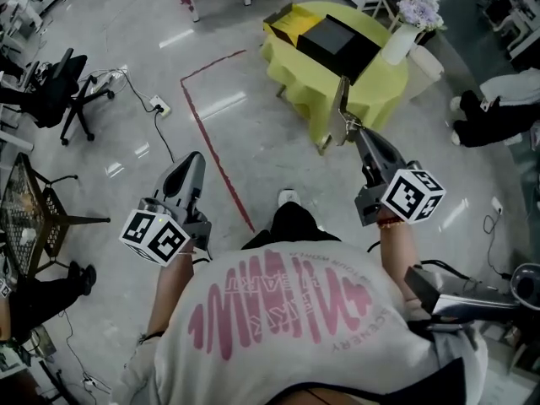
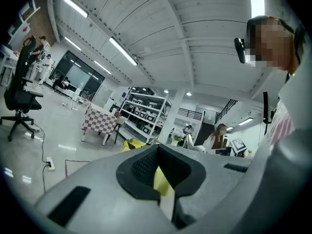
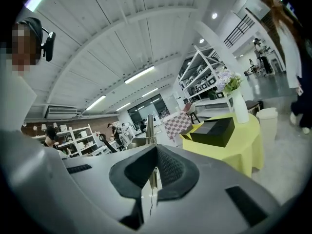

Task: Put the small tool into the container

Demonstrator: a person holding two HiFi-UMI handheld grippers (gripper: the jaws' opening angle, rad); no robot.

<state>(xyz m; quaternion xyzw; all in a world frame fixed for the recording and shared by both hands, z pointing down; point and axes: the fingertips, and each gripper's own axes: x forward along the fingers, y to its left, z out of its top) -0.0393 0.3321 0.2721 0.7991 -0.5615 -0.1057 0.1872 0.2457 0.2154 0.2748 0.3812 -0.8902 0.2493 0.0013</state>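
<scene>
My right gripper (image 1: pixel 348 126) is raised in front of me with its jaws closed flat on the small tool (image 1: pixel 340 108). It is a thin strip of bare metal that stands up out of the pads and past their tips, and I can make out no stamp or mark on it. My left gripper (image 1: pixel 195 162) hangs lower at my left side. Its jaws are drawn in to a narrow slit with nothing between them, only yellow cloth showing through from far off.

The tool is in the air, near the edge of the round table (image 1: pixel 375 95) with the yellow cloth but not over it. On that table a black box (image 1: pixel 337 45) lies closed, with no label that I can read, and a yellow carton (image 1: pixel 285 24) sits just behind it. A white vase (image 1: pixel 398 42) stands at the far edge.

My shirt (image 1: pixel 287 310) carries pink lettering, but from above it reads reversed and I cannot make it out. The marker cubes (image 1: pixel 154 236) show only black-and-white squares
</scene>
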